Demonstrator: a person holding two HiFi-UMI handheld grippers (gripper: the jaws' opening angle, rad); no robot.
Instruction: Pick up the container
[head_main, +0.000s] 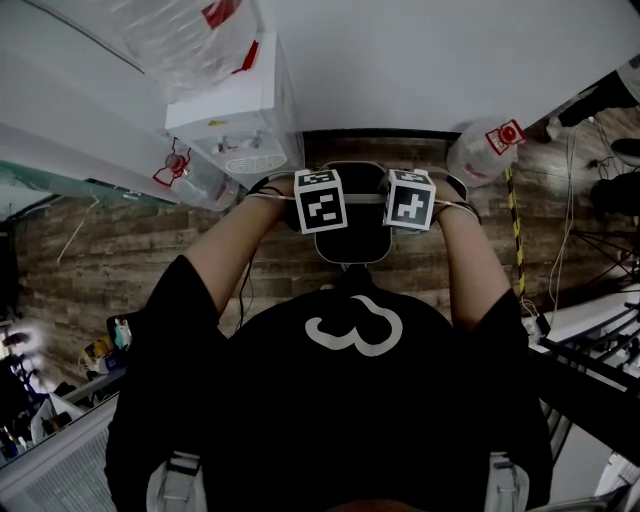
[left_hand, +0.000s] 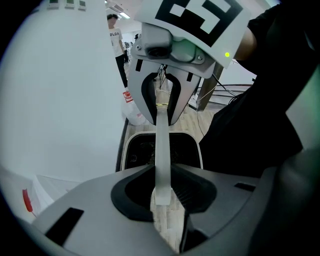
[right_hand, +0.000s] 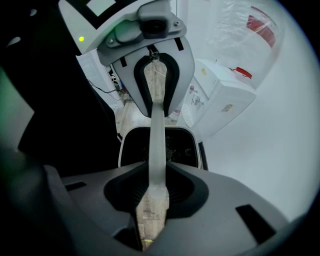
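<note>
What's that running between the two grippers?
A flat grey handle strip, gripped by the left gripper and right gripper, above the white-rimmed dark container; both gripper views show it.

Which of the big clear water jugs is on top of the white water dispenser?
The clear plastic jug at the head view's top left, atop the white water dispenser. The left jug and right jug sit lower, by the wooden floor.

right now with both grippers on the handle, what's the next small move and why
Probably raise both grippers straight up together, slowly. The left gripper and right gripper are each shut on the thin grey handle, side by side above the container, so the grasp looks made. An even rise should keep it from tilting.
</note>
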